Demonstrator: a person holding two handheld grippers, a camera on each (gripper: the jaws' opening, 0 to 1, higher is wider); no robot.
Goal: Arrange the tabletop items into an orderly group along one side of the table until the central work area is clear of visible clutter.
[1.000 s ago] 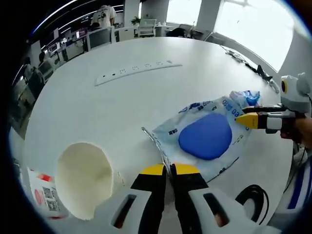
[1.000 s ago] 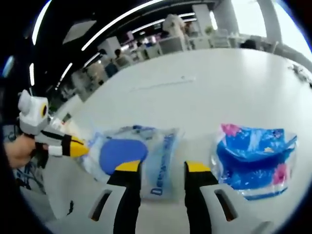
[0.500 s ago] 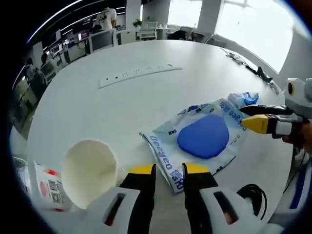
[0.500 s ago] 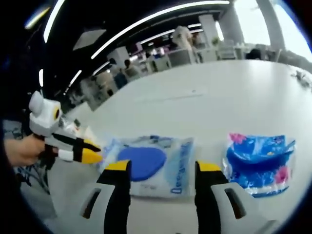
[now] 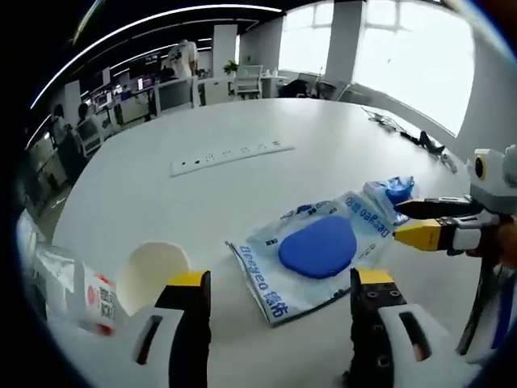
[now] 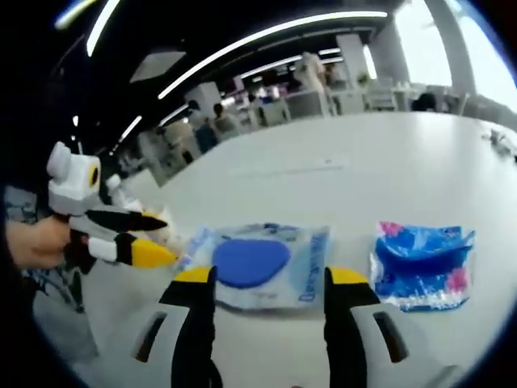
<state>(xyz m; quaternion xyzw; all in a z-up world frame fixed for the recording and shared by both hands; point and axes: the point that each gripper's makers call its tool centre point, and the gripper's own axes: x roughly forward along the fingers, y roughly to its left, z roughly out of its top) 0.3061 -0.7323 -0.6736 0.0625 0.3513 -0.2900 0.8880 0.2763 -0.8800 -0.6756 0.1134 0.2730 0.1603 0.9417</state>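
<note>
Blue-ovaled and clear plastic, the wipes packet [image 5: 319, 252] is lying flat on the white table [image 5: 242, 186], just ahead of my left gripper [image 5: 275, 284], whose jaws are standing wide apart around nothing. My left view is also catching a white paper cup [image 5: 149, 273] on its side and a power strip [image 5: 230, 155]. My right gripper [image 6: 262, 276], likewise spread wide, is facing a crumpled blue packet [image 6: 422, 268] beside the wipes.

My bench [image 5: 242, 194] is looking smooth, matt white; the wipes pack [image 5: 319, 246] is gleaming as glossy crinkled plastic; the cup [image 5: 153, 271] is showing matt paper.
</note>
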